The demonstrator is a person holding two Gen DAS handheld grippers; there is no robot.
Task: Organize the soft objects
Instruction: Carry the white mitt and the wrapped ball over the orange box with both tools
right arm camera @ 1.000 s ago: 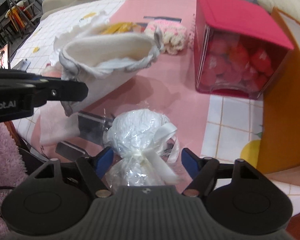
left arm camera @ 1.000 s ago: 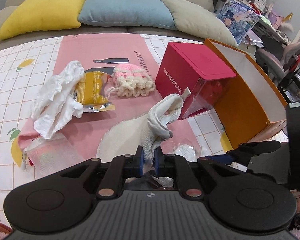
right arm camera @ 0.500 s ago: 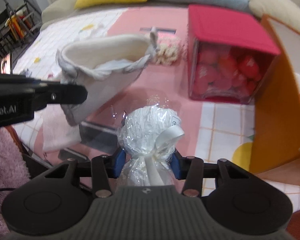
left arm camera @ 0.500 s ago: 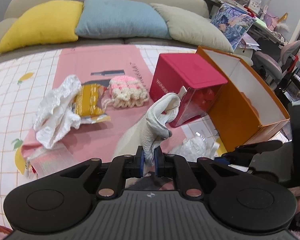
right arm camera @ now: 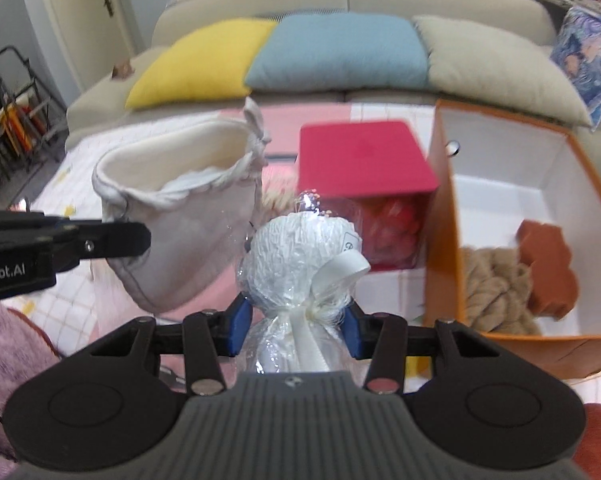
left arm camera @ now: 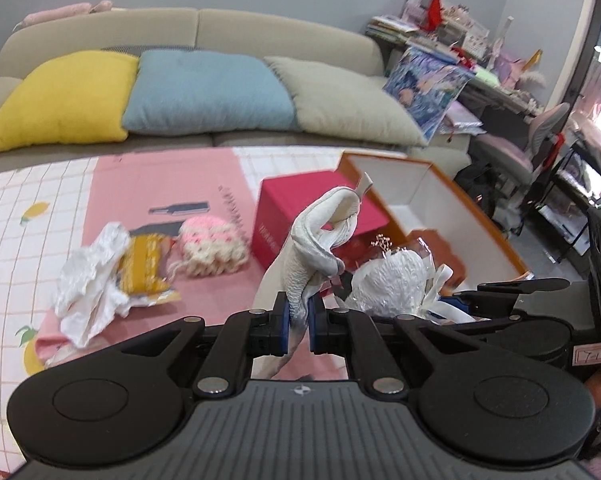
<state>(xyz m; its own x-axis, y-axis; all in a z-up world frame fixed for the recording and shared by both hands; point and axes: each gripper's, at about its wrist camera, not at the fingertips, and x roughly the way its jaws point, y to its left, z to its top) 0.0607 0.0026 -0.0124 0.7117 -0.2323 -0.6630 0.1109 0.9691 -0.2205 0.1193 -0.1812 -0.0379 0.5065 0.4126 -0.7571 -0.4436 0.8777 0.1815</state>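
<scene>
My left gripper is shut on the rim of a white cloth pouch, lifted off the table; in the right wrist view the pouch hangs with its mouth open upward. My right gripper is shut on a white wrapped ball with a ribbon, held up just right of the pouch; the ball also shows in the left wrist view. On the pink mat lie a pink-and-cream crochet piece, a yellow packet and crumpled white wrapping.
A red lidded box stands behind the ball. An open orange box at the right holds beige rope and a brown piece. A sofa with yellow, blue and grey cushions lies beyond the table.
Both grippers rose from the table. The right gripper closed on the wrapped ball and lifted it beside the raised pouch.
</scene>
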